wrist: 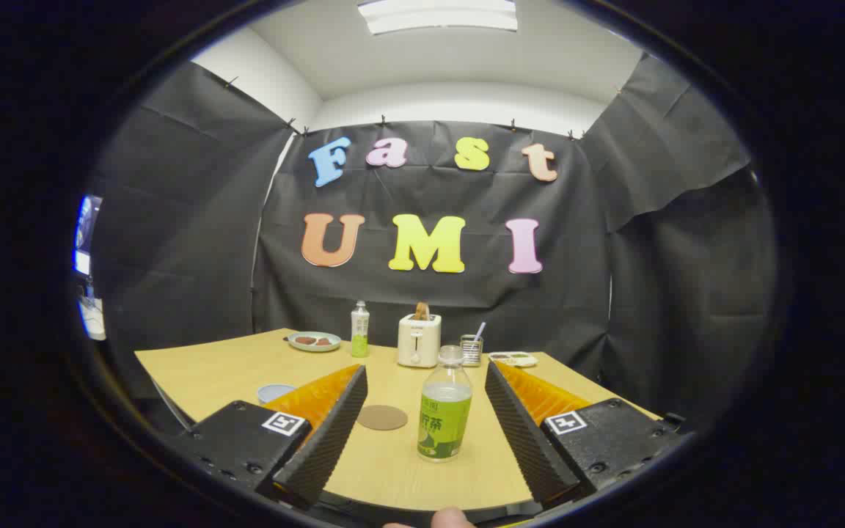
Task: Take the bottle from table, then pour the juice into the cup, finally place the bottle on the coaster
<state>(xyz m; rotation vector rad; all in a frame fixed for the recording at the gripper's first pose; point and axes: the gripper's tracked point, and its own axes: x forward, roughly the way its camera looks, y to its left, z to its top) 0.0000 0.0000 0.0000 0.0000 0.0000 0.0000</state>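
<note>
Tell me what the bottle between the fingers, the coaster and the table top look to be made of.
Bottle, standing between the open gripper's fingers, untouched: clear plastic, likely, since the liquid shows through above a glossy green label wrap.
Coaster: matte brown disc, perhaps cork or felt; the picture leaves it open.
Table: pale wood-look top with faint grain, possibly laminate.

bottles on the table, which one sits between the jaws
The green-labelled bottle standing upright between the open jaws of the gripper, beside the coaster. The other bottle stands far beyond them, next to the toaster.
</note>
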